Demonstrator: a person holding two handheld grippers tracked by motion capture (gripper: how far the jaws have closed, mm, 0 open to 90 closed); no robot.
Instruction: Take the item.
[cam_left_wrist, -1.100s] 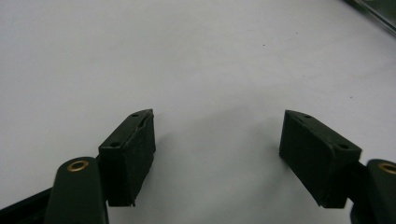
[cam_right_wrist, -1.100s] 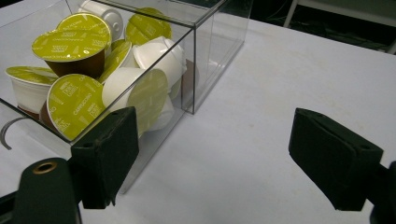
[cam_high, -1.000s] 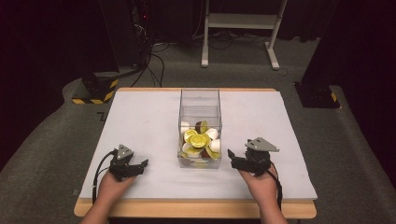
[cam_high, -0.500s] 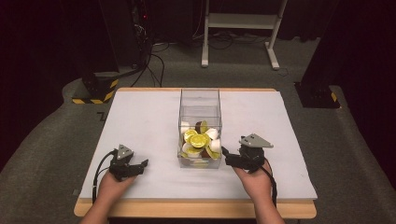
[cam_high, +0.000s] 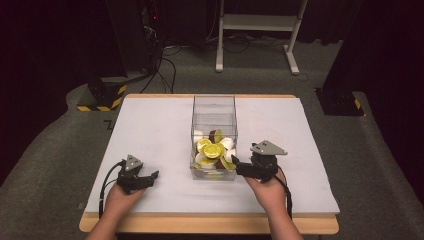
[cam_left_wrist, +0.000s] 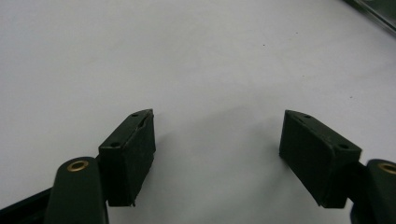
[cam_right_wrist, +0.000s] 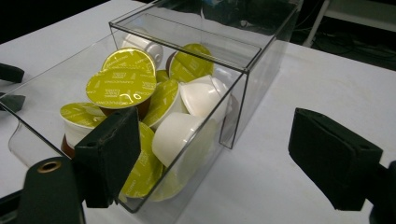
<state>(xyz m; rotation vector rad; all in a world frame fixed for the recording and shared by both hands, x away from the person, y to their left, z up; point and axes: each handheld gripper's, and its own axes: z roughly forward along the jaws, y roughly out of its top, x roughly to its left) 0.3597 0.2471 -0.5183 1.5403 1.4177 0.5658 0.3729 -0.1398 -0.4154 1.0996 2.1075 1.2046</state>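
A clear plastic box (cam_high: 214, 112) stands in the middle of the white table (cam_high: 150, 130). Its near end holds several coffee capsules (cam_high: 212, 150), some with yellow-green foil lids (cam_right_wrist: 122, 84) and some white (cam_right_wrist: 201, 95). My right gripper (cam_high: 235, 164) sits just right of the box's near right corner and points left at it. In the right gripper view its jaws (cam_right_wrist: 224, 156) stand open, with the box wall (cam_right_wrist: 243, 93) close ahead and nothing pressed between the pads. My left gripper (cam_high: 152, 176) rests on the table left of the box, open (cam_left_wrist: 217, 149) over bare surface.
A person's hands hold both grippers from the table's near edge (cam_high: 210, 225). Dark equipment with cables (cam_high: 125, 45) and a white frame's legs (cam_high: 260, 30) stand on the grey floor behind the table. White tabletop lies on both sides of the box.
My right gripper has moved left, closer to the near right corner of the box. The left gripper and the box have stayed where they were.
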